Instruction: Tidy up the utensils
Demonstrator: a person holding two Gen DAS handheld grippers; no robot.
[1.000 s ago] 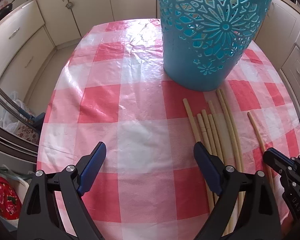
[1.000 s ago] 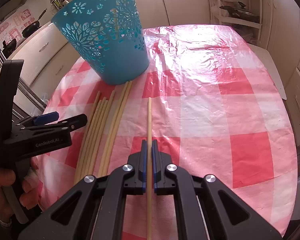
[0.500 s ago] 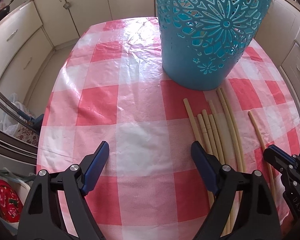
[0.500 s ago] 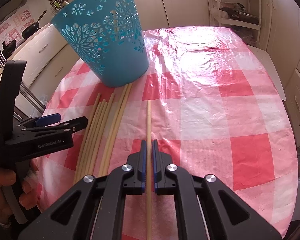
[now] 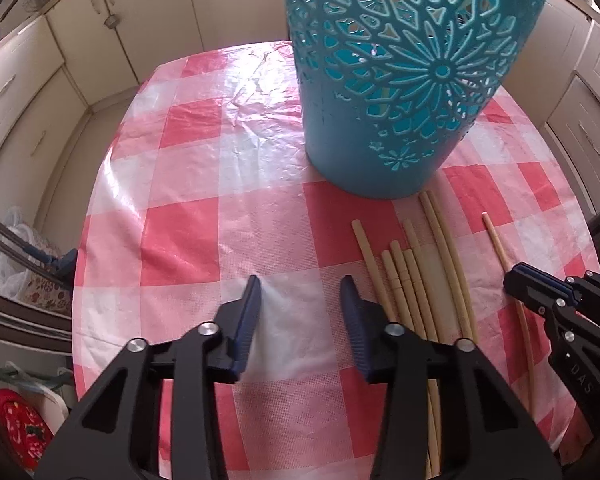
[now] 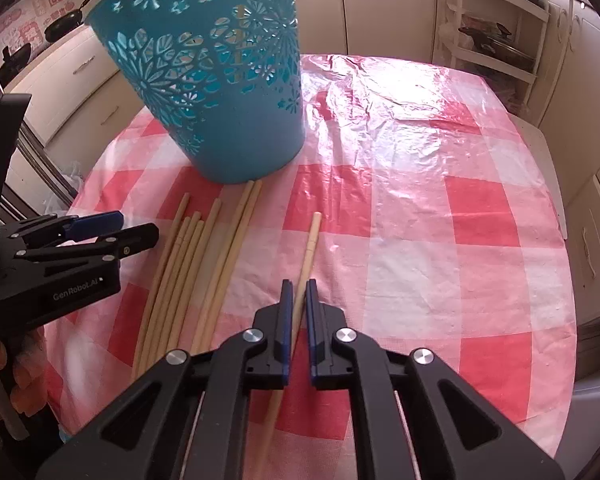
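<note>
R claw clamped on lone chopstick; L claw just narrowed, empty. Next: lift, drop into basket ahead-left.

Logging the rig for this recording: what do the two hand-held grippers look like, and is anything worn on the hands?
Both are matte black plastic with triangular cut-outs, silver pivot screws and blue ribbed finger pads. The left hand-held gripper carries white "GenRobot.AI" lettering on its side; the right hand-held gripper shows "DAS" in the left view. No sleeve or glove shows in view.

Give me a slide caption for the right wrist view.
Right gripper clamps a lone chopstick on the checked tablecloth, near the turquoise cut-out basket.
</note>
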